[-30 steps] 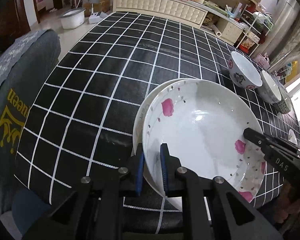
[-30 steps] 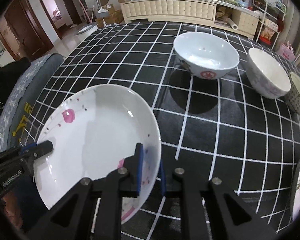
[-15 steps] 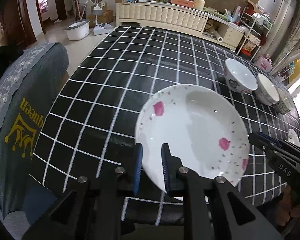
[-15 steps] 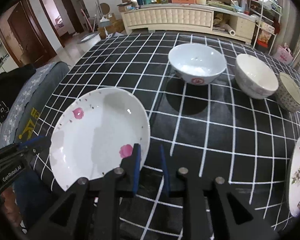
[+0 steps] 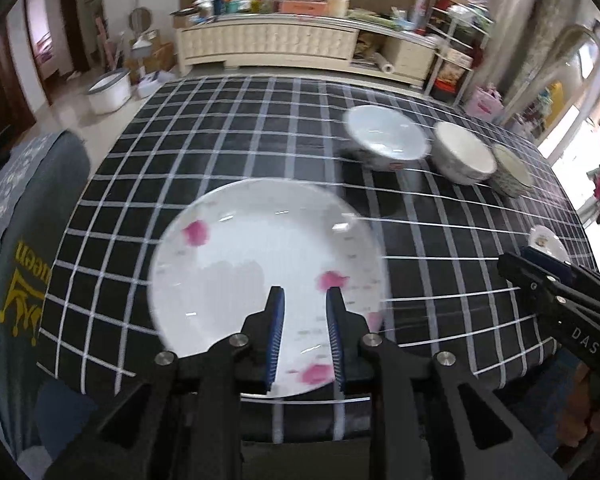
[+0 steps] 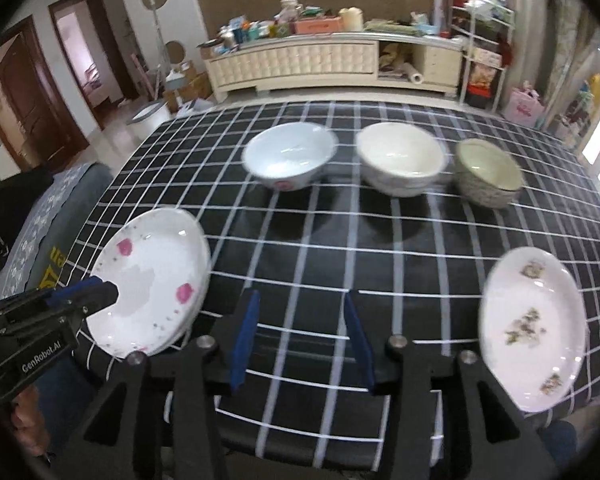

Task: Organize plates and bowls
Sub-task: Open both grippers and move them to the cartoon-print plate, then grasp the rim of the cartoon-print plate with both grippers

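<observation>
Both grippers let go of the pink-flower plate.

The left gripper (image 5: pixel 303 300) has just opened a little above the pink-flower plate (image 5: pixel 260 248); the right gripper (image 6: pixel 300 312) has just opened wide, empty, plate to its left. Three bowls (image 6: pixel 290 156) sit farther ahead.

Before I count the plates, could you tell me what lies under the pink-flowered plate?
A second white plate shows only its rim beneath the pink-flowered plate, on the checked tablecloth. Its face is covered, so any pattern is hidden.

Pink-flowered plate (image 5: pixel 260 264) beneath left hand-held gripper (image 5: pixel 305 300)
</observation>
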The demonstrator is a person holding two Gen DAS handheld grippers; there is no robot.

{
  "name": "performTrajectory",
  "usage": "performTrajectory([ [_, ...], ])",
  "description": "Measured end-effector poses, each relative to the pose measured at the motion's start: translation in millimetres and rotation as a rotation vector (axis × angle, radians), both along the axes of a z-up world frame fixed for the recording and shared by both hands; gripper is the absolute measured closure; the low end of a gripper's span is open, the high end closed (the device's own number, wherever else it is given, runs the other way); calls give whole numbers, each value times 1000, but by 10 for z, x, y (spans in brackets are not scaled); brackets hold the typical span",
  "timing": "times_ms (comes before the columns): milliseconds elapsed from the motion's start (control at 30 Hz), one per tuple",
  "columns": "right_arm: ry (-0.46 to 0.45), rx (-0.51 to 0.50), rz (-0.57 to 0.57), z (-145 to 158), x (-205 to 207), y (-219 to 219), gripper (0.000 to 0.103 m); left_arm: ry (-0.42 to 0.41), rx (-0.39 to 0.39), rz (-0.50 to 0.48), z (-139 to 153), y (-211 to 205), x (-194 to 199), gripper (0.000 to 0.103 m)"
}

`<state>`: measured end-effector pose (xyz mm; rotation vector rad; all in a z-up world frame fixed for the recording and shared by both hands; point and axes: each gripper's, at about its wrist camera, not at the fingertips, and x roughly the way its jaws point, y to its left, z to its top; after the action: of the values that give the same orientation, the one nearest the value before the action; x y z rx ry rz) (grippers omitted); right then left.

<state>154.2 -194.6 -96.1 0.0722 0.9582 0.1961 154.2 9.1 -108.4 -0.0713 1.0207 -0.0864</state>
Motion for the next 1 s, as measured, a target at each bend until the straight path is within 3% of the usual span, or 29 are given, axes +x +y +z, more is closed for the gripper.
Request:
performTrajectory([
  [300, -36, -18, -90, 155, -149, -639, 40, -18, 1, -126, 137, -791, 53, 79],
  [1000, -13, -7, -288, 101, -299, -1984, 31, -4, 20, -339, 191, -2256, 292, 79],
])
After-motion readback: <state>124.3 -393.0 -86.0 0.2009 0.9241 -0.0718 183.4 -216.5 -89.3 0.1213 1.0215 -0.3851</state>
